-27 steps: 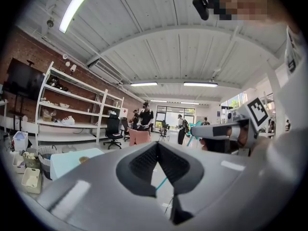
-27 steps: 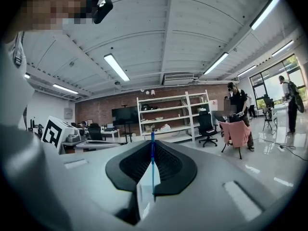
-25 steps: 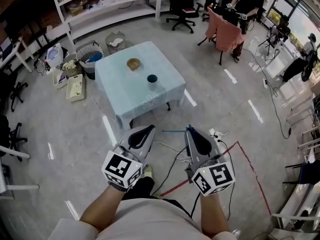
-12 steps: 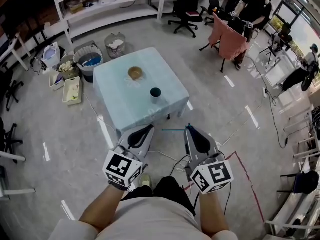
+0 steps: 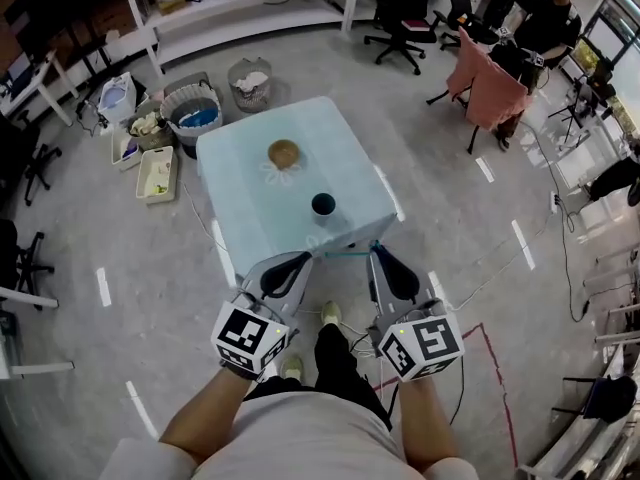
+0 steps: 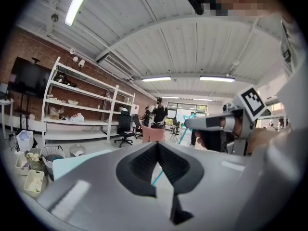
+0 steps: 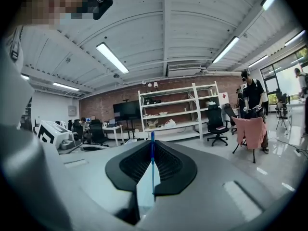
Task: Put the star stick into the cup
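A: Right gripper (image 5: 376, 252), state?

B: Jaws pressed onto the star stick (image 5: 345, 255). The right gripper view shows the thin blue shaft running up the seam where the jaws meet. In the head view the stick juts sideways from the tips, roughly level, toward the left gripper (image 5: 302, 258).

A: And the left?

B: Jaws together at the tips, nothing clamped. The stick's free end lies just beside those tips. Whether it touches them cannot be told.

A: Cup position?

B: Dark cup (image 5: 323, 205), upright on the table (image 5: 240, 203) with the light blue cloth. It stands near the front edge, ahead of both grippers and between their lines. It is apart from the stick.

A: Anything else on the table?

B: A brown bowl (image 5: 284, 153), farther back, apart from the cup.

A: Gripper placement?

B: Side by side at the table's near edge, with the stick spanning the gap between them.
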Available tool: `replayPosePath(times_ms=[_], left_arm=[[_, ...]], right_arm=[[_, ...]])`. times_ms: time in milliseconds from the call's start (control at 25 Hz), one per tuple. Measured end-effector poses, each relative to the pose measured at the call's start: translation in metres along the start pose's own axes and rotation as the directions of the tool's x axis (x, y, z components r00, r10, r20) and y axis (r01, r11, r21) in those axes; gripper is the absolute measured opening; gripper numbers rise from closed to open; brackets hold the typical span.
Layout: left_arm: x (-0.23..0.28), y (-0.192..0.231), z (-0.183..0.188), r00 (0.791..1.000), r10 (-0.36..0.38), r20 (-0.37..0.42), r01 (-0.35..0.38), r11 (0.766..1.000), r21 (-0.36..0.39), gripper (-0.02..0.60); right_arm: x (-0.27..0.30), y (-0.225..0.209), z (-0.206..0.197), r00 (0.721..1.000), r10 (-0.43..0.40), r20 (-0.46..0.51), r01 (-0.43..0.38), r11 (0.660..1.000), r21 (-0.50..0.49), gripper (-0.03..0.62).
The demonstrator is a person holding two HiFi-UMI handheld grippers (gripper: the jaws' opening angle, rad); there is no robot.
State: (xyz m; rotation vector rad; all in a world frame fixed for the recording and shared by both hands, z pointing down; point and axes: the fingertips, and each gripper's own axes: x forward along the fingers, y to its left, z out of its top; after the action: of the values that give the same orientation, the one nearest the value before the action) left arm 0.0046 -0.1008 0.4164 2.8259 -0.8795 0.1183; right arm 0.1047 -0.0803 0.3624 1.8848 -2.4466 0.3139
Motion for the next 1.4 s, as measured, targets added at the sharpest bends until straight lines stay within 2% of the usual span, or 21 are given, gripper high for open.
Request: replayPosePath(times_ms=[320,480,640,920,1120,1400], left_arm=[[0.076,0.047,-0.017,0.997,0.074,-0.031,-0.076,0.995,-0.06,0.006],[0.108,0.068,-0.025,0.991,0.127,-0.037,-0.129,0.988,-0.079,0.006],[0.132,0.084,-0.029,0.987,0.155,-0.047,-0.158,0.984,-0.083,0.006],[0.151,0.118,-0.042,0.98,0.187,-0.067,-0.194,0.974,-0.118,0.006],[0.164,0.143,-0.069,0.981,0.179,-0.076,-0.189,0.969,-0.161,0.006],[0.173,0.164,-0.103,0.979,0.18,-0.099,-0.194,0.967,-0.164,0.006]], right_arm=[[0.091,-0.069,-0.021,0.994,0.082,-0.069,-0.082,0.997,0.01,0.028],[0.13,-0.093,-0.037,0.983,0.146,-0.108,-0.145,0.989,0.017,0.028],[0.162,-0.112,-0.05,0.977,0.171,-0.128,-0.17,0.985,0.019,0.028],[0.21,-0.12,-0.087,0.965,0.183,-0.187,-0.183,0.983,0.019,0.028],[0.236,-0.12,-0.125,0.958,0.166,-0.233,-0.165,0.986,0.02,0.028],[0.251,-0.117,-0.177,0.952,0.156,-0.263,-0.146,0.988,0.058,0.028]])
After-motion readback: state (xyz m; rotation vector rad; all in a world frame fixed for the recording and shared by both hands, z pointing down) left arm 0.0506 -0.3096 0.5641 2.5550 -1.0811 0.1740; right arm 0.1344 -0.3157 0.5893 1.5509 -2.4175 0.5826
